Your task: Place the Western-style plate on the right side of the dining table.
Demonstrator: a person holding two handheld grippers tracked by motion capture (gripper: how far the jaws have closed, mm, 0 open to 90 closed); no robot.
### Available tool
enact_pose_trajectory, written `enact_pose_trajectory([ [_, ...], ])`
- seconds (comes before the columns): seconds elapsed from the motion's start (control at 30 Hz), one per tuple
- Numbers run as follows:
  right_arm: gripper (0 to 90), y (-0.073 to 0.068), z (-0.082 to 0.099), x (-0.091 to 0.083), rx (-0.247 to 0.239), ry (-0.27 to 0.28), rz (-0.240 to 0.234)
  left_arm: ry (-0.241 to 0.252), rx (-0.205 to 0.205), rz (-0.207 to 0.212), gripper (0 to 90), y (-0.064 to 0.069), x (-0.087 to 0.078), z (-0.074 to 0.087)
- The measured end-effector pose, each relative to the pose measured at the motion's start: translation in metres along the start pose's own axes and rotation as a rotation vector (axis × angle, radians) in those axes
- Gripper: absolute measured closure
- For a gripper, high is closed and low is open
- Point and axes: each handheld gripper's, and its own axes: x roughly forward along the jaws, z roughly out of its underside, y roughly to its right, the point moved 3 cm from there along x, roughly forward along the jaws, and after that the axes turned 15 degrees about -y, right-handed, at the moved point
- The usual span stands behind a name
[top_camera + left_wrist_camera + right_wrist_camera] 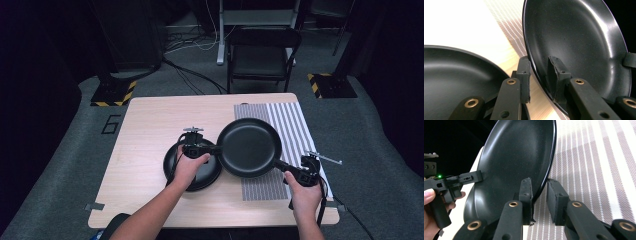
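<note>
Over pale wood, both grippers' jaws clamp the round, matte black pan [248,147] by its rim.

Large black non-stick frying pan [248,146] sits over left edge of striped woven placemat [295,125], right of smaller black pan [200,175] on light wooden table [145,135]; black folding chair [262,55] behind table.
</note>
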Motion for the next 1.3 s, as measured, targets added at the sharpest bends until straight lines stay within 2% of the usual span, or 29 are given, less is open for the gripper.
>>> enact_pose_trajectory([
  [0.3,74.9,0.016,0.002,-0.013,0.021,0.022,0.025,-0.022,0.002,0.02,72.5,0.013,0.018,-0.007],
  [0.47,75.0,0.023,0.004,-0.019,0.037,0.032,0.035,-0.033,0.012,0.026,72.6,0.016,0.025,-0.009],
  [0.63,75.1,0.026,0.005,-0.023,0.046,0.044,0.043,-0.04,0.017,0.035,72.6,0.019,0.031,-0.011],
  [0.73,75.2,0.028,0.006,-0.026,0.055,0.05,0.048,-0.031,0.006,0.045,72.6,0.024,0.035,-0.013],
  [0.87,75.3,0.032,0.008,-0.031,0.071,0.063,0.045,-0.04,0.015,0.055,72.5,0.025,0.041,-0.014],
  [0.9,75.3,0.032,0.008,-0.031,0.071,0.063,0.045,-0.043,0.006,0.06,72.5,0.026,0.042,-0.013],
  [1.1,75.5,0.04,0.01,-0.034,0.078,0.071,0.081,-0.058,0.004,0.068,72.5,0.029,0.055,-0.014],
  [1.27,75.8,0.045,0.01,-0.035,0.108,0.066,0.086,-0.065,0.001,0.069,72.6,0.03,0.062,-0.016],
  [1.3,75.8,0.047,0.01,-0.035,0.098,0.072,0.088,-0.072,0.001,0.07,72.5,0.03,0.063,-0.017],
])
